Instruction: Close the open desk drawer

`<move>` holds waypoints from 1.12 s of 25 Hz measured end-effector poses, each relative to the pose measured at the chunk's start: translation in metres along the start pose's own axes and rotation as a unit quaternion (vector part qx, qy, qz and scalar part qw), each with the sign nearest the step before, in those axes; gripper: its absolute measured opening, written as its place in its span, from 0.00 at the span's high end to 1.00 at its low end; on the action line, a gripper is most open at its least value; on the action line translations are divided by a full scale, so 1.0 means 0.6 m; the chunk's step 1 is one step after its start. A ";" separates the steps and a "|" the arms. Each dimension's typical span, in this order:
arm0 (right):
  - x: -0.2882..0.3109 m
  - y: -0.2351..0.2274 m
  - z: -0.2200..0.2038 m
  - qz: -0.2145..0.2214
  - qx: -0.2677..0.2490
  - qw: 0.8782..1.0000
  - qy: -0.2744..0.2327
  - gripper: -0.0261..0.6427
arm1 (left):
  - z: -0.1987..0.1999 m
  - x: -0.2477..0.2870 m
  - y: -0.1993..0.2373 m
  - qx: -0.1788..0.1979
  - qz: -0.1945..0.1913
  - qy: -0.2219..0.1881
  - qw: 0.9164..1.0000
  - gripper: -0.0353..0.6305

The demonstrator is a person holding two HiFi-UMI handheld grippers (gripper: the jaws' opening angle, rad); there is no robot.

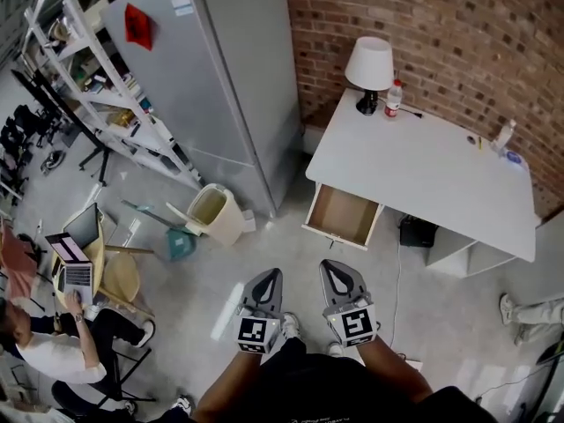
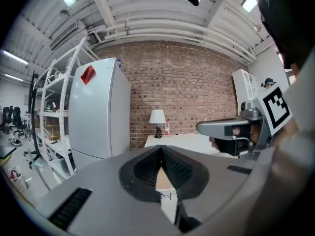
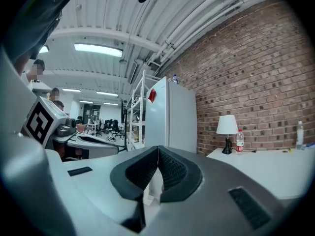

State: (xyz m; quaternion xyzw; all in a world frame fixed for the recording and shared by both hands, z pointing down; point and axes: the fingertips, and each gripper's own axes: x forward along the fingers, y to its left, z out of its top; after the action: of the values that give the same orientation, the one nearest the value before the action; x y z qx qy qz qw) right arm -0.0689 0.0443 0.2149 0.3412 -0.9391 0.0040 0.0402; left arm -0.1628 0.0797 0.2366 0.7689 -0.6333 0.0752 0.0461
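A white desk (image 1: 423,170) stands against the brick wall, and its left drawer (image 1: 342,216) is pulled out, showing an empty brown inside. Both grippers hang side by side over the floor, short of the drawer front. My left gripper (image 1: 273,274) is shut with nothing between its pads. My right gripper (image 1: 333,265) is also shut and empty, its tip a little nearer the drawer. In the left gripper view the drawer (image 2: 164,181) shows just past the closed jaw tips, with the right gripper (image 2: 231,130) off to the right.
A grey refrigerator (image 1: 216,77) stands left of the desk, with a beige waste bin (image 1: 211,212) and a dustpan (image 1: 179,241) at its foot. A lamp (image 1: 368,69) and a bottle (image 1: 392,100) sit on the desk. People sit at the lower left (image 1: 53,342).
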 end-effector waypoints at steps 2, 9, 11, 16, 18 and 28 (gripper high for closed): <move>0.018 -0.006 -0.003 -0.012 -0.002 1.000 0.006 0.92 | 0.010 0.014 0.012 -0.005 -0.015 -0.010 1.000 0.94; 0.070 -0.049 -0.012 -0.064 -0.004 0.998 0.019 0.92 | 0.022 0.082 0.039 0.007 -0.075 -0.017 0.997 0.94; 0.080 -0.062 -0.021 -0.082 -0.002 0.996 0.026 0.92 | 0.022 0.103 0.046 0.012 -0.094 -0.017 0.995 0.94; 0.087 -0.094 -0.047 -0.127 0.008 0.991 0.040 0.92 | 0.002 0.146 0.056 0.019 -0.133 -0.005 0.991 0.94; 0.084 -0.110 -0.063 -0.141 0.009 0.989 0.044 0.92 | -0.013 0.166 0.050 0.019 -0.144 0.006 0.989 0.94; 0.071 -0.183 -0.187 -0.180 0.031 0.980 0.075 0.92 | -0.140 0.257 -0.024 0.015 -0.184 0.063 0.981 0.94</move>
State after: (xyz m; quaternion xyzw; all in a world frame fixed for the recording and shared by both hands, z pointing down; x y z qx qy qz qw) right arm -0.0228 -0.0629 0.3278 0.5046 -0.8560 0.0511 0.1000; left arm -0.1249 -0.0524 0.3465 0.8667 -0.4755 0.1231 0.0873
